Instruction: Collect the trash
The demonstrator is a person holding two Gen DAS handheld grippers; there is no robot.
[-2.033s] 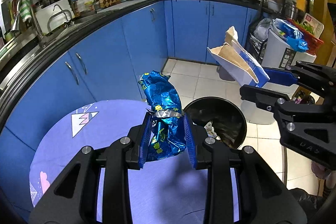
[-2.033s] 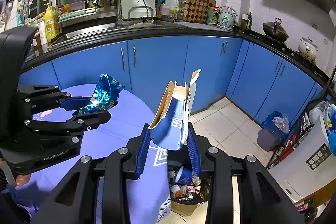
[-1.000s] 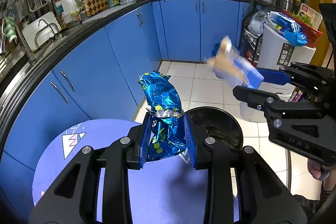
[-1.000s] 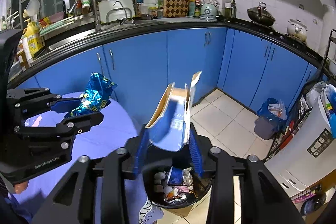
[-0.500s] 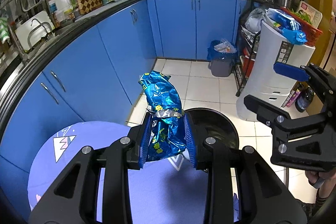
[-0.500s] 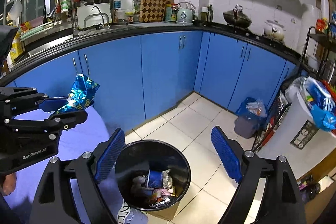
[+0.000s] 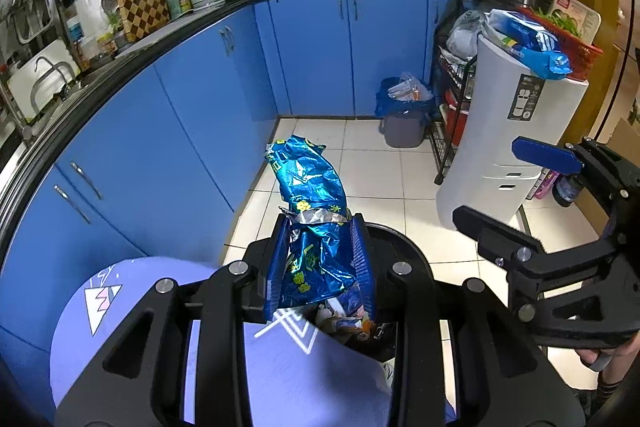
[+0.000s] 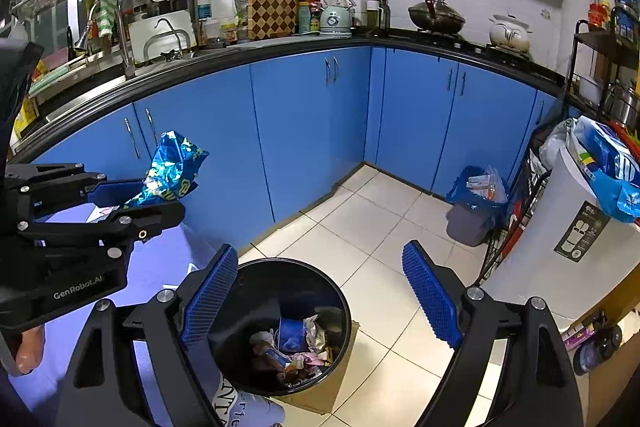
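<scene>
My left gripper (image 7: 320, 267) is shut on a crumpled blue foil snack bag (image 7: 312, 195), held upright over the near rim of the black trash bin (image 7: 412, 255). It also shows in the right wrist view (image 8: 172, 167), left of the bin (image 8: 336, 291). My right gripper (image 8: 320, 295) is wide open and empty above the bin, which holds several pieces of trash, including a blue carton (image 8: 290, 335). In the left wrist view the right gripper (image 7: 516, 183) is at the right.
A round table with a lilac cloth (image 7: 120, 291) sits beside the bin. Blue cabinets (image 8: 312, 131) line the back. A small grey bin with a blue bag (image 7: 404, 115), a wire rack and a white appliance (image 7: 508, 131) stand at the right.
My right gripper opened and let go of the blue and brown carton, which dropped into the bin. My left gripper moved over the bin's edge with the foil bag.
</scene>
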